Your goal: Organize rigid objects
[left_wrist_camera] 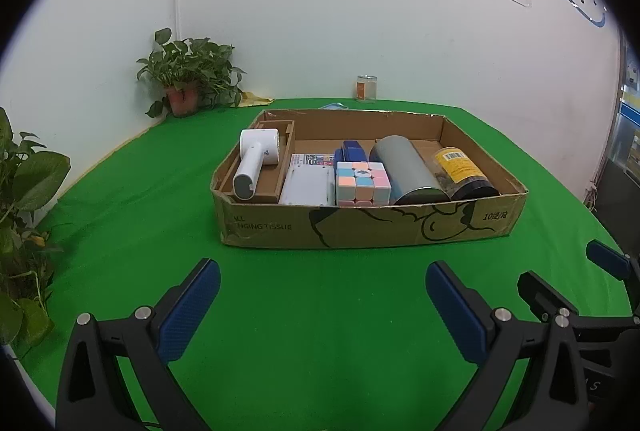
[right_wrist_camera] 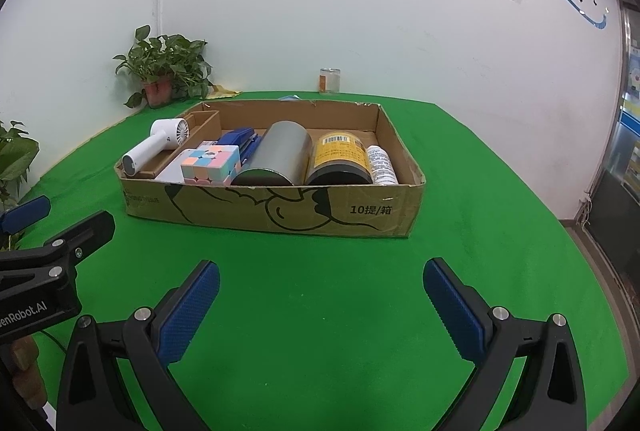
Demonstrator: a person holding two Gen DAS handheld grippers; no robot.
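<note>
A shallow cardboard box [left_wrist_camera: 360,225] [right_wrist_camera: 280,209] stands on the green table. Inside lie a white handheld fan [left_wrist_camera: 256,161] [right_wrist_camera: 154,145], a white flat box [left_wrist_camera: 306,185], a pastel puzzle cube [left_wrist_camera: 362,183] [right_wrist_camera: 210,163], a blue stapler [left_wrist_camera: 352,151] [right_wrist_camera: 240,137], a grey can [left_wrist_camera: 406,169] [right_wrist_camera: 276,159], a yellow-labelled jar [left_wrist_camera: 460,167] [right_wrist_camera: 340,159] and a small white bottle [right_wrist_camera: 382,165]. My left gripper [left_wrist_camera: 322,295] is open and empty in front of the box. My right gripper [right_wrist_camera: 320,293] is open and empty too, beside the left one.
A glass jar [left_wrist_camera: 367,89] [right_wrist_camera: 330,80] stands at the table's far edge by the wall. Potted plants stand at the back left [left_wrist_camera: 188,75] [right_wrist_camera: 160,71] and at the left edge [left_wrist_camera: 24,191]. The green cloth [left_wrist_camera: 320,311] spreads in front of the box.
</note>
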